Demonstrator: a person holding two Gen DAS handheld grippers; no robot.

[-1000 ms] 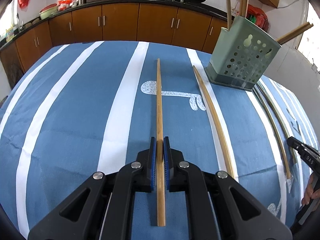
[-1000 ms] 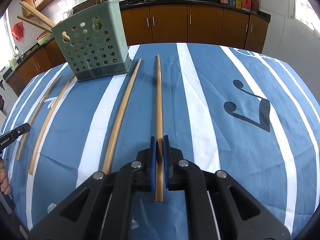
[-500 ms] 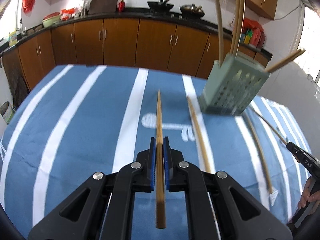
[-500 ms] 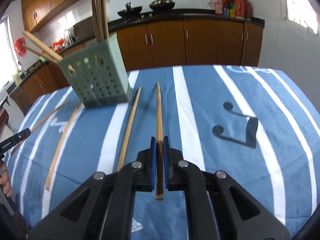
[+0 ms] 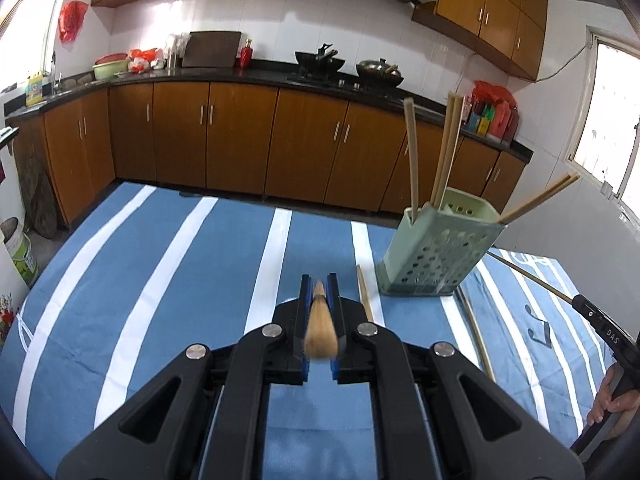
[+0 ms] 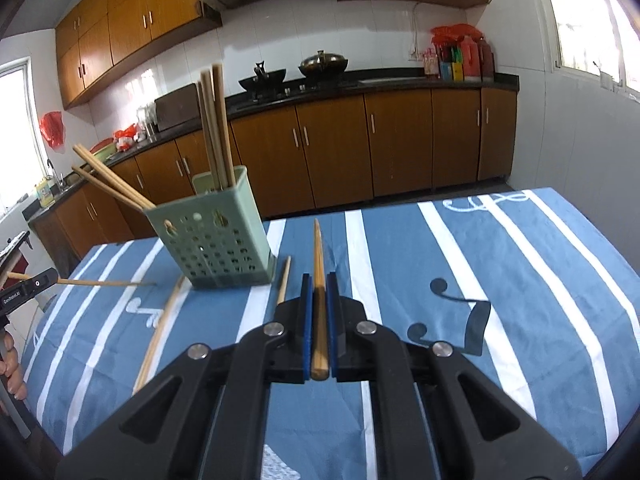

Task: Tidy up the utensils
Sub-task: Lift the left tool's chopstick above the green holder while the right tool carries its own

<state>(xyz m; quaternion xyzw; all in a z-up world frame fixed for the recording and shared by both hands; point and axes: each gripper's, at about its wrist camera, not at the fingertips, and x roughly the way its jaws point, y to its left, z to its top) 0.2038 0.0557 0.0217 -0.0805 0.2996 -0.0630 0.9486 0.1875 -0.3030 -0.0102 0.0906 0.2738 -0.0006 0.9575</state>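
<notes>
A blue cloth with white stripes (image 5: 168, 264) covers the worktop. Beyond its far edge run brown cabinets (image 5: 240, 140) under a black counter, where a wok (image 5: 320, 66) and a lidded pan (image 5: 379, 70) sit. A red bag (image 5: 72, 20) hangs on the tiled wall.

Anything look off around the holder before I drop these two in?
Mostly tidy. The green holder stands upright, but two chopsticks lean far out over its rim, unlike the upright ones. Loose chopsticks lie on the tablecloth beside it.
</notes>
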